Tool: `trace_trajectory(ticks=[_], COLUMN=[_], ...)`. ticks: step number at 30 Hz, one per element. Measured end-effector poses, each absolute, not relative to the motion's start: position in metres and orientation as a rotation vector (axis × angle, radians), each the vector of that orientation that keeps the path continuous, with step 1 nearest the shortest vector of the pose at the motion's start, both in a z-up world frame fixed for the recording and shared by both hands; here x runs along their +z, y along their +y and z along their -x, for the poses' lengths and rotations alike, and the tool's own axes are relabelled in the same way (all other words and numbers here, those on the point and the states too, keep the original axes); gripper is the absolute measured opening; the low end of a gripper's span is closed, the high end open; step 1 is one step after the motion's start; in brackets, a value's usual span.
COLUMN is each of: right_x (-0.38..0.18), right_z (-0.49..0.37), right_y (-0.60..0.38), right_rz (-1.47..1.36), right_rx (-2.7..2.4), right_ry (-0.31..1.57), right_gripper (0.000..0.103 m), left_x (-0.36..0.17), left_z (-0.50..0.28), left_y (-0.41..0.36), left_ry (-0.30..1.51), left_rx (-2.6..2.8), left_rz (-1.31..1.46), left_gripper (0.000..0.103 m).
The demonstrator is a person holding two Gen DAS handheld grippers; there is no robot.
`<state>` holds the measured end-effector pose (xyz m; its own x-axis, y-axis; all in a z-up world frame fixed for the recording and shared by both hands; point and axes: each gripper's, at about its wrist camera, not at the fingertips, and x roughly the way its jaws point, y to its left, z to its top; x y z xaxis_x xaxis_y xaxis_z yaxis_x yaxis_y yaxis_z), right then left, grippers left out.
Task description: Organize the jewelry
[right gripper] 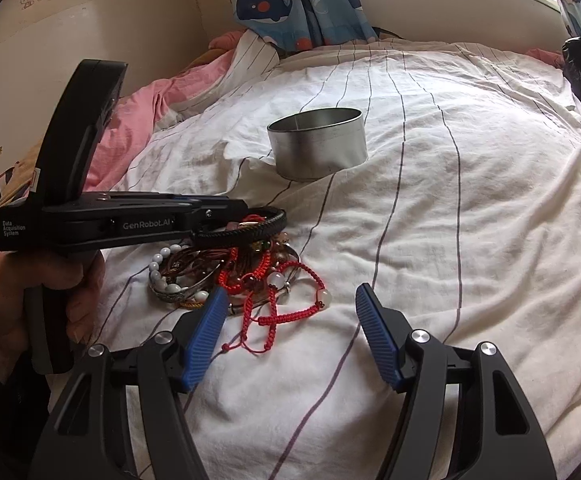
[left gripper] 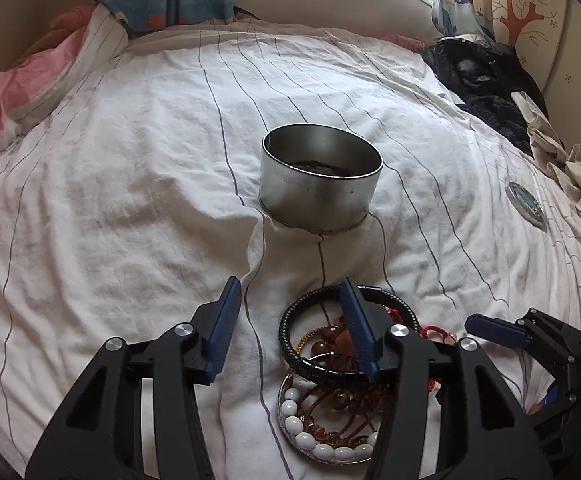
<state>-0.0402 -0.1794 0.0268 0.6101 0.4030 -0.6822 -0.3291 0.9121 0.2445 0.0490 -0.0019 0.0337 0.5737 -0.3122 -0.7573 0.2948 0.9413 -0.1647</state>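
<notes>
Step in hand — picking from jewelry pile (right gripper: 234, 276) on bed (right gripper: 430, 240). Your left gripper (left gripper: 290, 320) fingers spread, one over black bangle (left gripper: 302, 360), nothing pinched. Right gripper (right gripper: 290, 332) spread, empty. Next — you pinch bangle, carry to tin (left gripper: 321, 184) beyond.

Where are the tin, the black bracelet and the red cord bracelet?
tin (left gripper: 318, 196): left wrist view, front wall.
black bracelet (left gripper: 290, 350): left wrist view, left curve of the band.
red cord bracelet (right gripper: 290, 316): right wrist view, braided cord.
</notes>
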Motion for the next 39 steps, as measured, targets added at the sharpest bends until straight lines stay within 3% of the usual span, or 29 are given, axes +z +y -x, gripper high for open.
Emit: trace_trajectory(ticks=[9, 14, 21, 25, 31, 37, 39], right_x=[0.022, 0.020, 0.017, 0.017, 0.017, 0.016, 0.016], right_z=[0.033, 0.031, 0.028, 0.028, 0.028, 0.027, 0.027], right_y=[-0.177, -0.176, -0.175, -0.175, -0.175, -0.176, -0.176], right_rz=[-0.117, -0.120, -0.117, -0.118, -0.118, -0.123, -0.123], right_rx=[0.440, 0.443, 0.445, 0.445, 0.446, 0.449, 0.449], right_ry=[0.834, 0.847, 0.866, 0.866, 0.867, 0.869, 0.870], right_gripper=[0.064, 0.064, 0.064, 0.064, 0.064, 0.064, 0.064], left_x=[0.031, 0.023, 0.015, 0.038, 0.016, 0.013, 0.012], left_z=[-0.046, -0.048, -0.050, -0.033, -0.047, -0.046, -0.044], left_y=[-0.010, -0.015, -0.015, -0.023, -0.015, -0.016, -0.023], left_ry=[0.888, 0.920, 0.947, 0.812, 0.944, 0.965, 0.966], left_rx=[-0.338, -0.358, -0.337, -0.317, -0.334, -0.347, -0.367], left_rz=[-0.065, -0.091, -0.110, -0.195, -0.134, -0.156, -0.182], left_gripper=[0.049, 0.031, 0.031, 0.031, 0.030, 0.011, 0.010])
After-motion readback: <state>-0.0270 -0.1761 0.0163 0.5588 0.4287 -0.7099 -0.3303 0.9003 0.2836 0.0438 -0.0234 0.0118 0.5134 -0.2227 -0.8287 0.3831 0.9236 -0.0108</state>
